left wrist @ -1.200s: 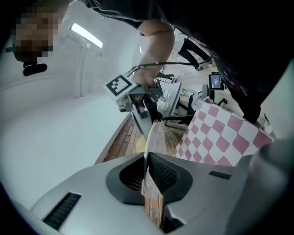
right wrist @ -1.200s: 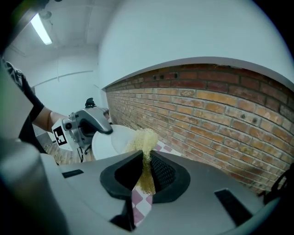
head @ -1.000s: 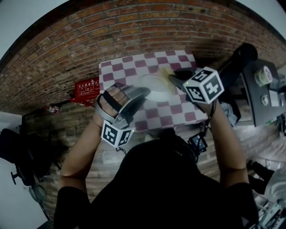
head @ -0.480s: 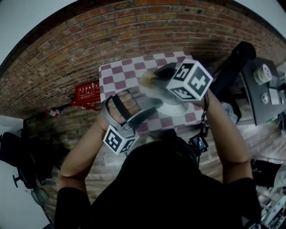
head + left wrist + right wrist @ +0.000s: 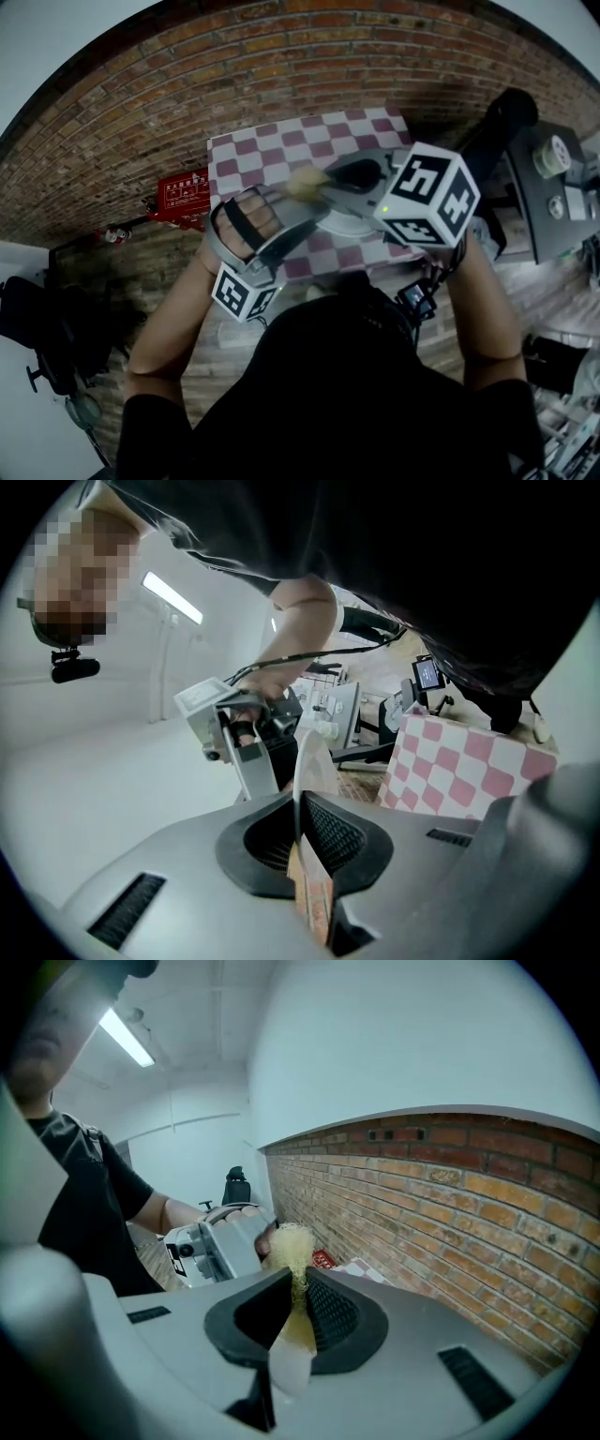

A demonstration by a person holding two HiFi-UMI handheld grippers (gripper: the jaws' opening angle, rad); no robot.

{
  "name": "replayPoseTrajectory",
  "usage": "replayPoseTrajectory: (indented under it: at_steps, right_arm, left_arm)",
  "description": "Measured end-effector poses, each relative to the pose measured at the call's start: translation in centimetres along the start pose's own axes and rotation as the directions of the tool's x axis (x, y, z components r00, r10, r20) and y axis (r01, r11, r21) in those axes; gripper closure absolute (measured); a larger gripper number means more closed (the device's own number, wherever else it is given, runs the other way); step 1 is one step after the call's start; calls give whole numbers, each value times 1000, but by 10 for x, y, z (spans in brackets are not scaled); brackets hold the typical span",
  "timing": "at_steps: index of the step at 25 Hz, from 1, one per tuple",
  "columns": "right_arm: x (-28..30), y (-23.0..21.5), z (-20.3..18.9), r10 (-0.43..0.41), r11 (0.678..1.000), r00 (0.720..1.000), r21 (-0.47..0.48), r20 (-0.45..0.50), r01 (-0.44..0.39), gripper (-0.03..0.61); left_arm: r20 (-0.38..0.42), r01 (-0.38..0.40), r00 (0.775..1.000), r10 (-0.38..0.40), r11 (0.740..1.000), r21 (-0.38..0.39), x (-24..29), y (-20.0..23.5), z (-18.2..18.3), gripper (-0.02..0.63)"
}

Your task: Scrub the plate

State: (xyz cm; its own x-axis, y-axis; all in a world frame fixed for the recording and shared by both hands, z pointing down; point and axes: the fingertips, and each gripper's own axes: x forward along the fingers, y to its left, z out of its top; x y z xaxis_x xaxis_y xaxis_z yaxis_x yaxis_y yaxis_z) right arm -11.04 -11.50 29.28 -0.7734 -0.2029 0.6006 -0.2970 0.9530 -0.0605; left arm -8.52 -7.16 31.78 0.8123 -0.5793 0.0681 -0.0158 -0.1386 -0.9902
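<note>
**Right gripper swung right and nearer; plate clamped, scrubber at its rim**

Since the earlier head view, the right gripper [image 5: 325, 181] has turned so that its marker cube [image 5: 431, 195] now lies further right and nearer the person. The scrubber [image 5: 305, 183] has come slightly nearer. The left gripper [image 5: 312, 210] has hardly shifted.

Left gripper: its own view shows the jaws pinching the thin white rim of the plate [image 5: 309, 761], which stands edge-on between the pads [image 5: 330, 832].

Right gripper: its own view shows the jaws pressed together on the pale yellow mesh scrubber [image 5: 292, 1251], which sticks out past the tips.

Plate position: in the head view the plate [image 5: 349, 225] is over the near half of the checkered table [image 5: 253, 155], mostly hidden beneath the right gripper. Whether it rests on the cloth cannot be told. The scrubber sits just beside the left gripper's tips, at the plate's left edge.

A red box [image 5: 183, 192] lies left of the table, well apart from the work.
</note>
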Motion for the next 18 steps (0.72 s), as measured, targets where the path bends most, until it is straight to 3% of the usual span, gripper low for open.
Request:
replayPoseTrajectory:
  at_steps: [8,18]
  right_arm:
    - [-20,-9,-26,-40,993,999,116,23,37,531]
    - [-22,-49,-88,-92,972,990,207,-108,113,532]
  left_arm:
    - [-64,7,998,-8,1000,-12,1,-7,-26,592]
    - [-113,3,994,-6,1000,-24,-4,-4,-44,591]
